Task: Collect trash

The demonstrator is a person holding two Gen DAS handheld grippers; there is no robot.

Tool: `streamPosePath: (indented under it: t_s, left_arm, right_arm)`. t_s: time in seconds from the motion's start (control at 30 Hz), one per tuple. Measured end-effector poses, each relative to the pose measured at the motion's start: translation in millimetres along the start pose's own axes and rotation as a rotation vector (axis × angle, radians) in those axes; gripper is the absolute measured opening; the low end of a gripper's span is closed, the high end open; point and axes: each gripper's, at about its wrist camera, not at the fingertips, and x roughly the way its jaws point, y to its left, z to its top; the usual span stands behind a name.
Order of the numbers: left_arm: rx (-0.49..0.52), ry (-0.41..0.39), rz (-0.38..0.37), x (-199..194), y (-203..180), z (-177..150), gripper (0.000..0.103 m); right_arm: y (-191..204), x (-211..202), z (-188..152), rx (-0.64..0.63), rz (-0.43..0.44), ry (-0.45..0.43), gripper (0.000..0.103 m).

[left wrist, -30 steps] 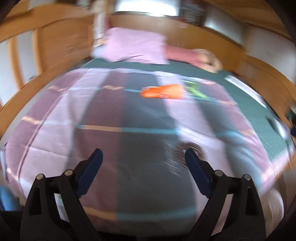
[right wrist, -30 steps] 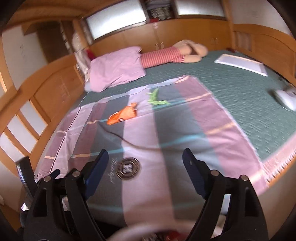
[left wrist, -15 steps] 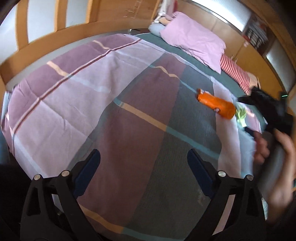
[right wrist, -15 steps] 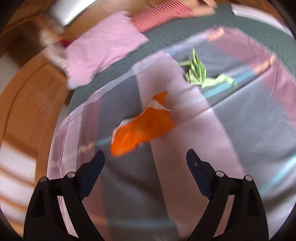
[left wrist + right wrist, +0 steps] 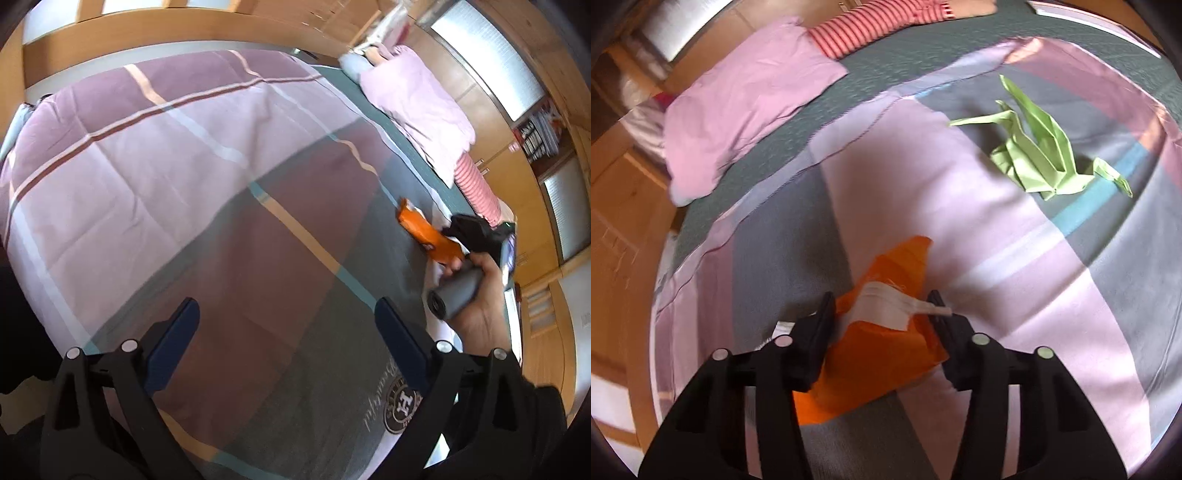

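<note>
Between closing right gripper (image 5: 882,306) fingers: orange wrapper (image 5: 886,354), long axis pointing away; left gripper (image 5: 288,317) spread wide.

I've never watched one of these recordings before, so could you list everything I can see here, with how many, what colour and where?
wrapper: one, orange with a white strip, on the blanket, between the right gripper's closing fingers
paper crane: one, light green, on the blanket beyond the wrapper
blanket: one, checked in pink, purple and grey, spread over the bed
bed cover: one, dark green, under the blanket
pillow: one, pink, at the head of the bed
striped cloth: one, red and white, beside the pillow
bed frame: one, light wood, around the bed
left gripper: one, black with blue pads, open over the blanket, nothing between them
right gripper: one, black, around the wrapper
hand: one, holding the right gripper's grey handle
</note>
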Motion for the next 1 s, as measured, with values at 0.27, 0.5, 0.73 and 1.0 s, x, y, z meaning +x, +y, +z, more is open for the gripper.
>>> streamPosePath:
  t_s: [0.27,0.5,0.73,1.0]
  left_arm:
    - [-0.109,-0.061,0.066,-9.4,26.1,9.4,0.095]
    - [-0.133,-0.079,0.078,-17.1,34.9,9.5,0.095]
    - [-0.046,0.035,0.061,2.7,18.1,-3.0,0.095]
    - [0.095,0.110,0.000,14.7,-15.3,-20.4,0.096]
  right_arm:
    - [17.4,-65.8,-49.3,-0.301,0.331,0.231,0.047]
    - [39.5,-111.2,-163.2,-0.840,0.378,0.532,0.060]
    - [3.2,-114.2,-52.7,-0.594,0.132,0.073,0.080]
    - [-37.1,-32.4,64.4,-0.344,-0.345,-0.146,0.081]
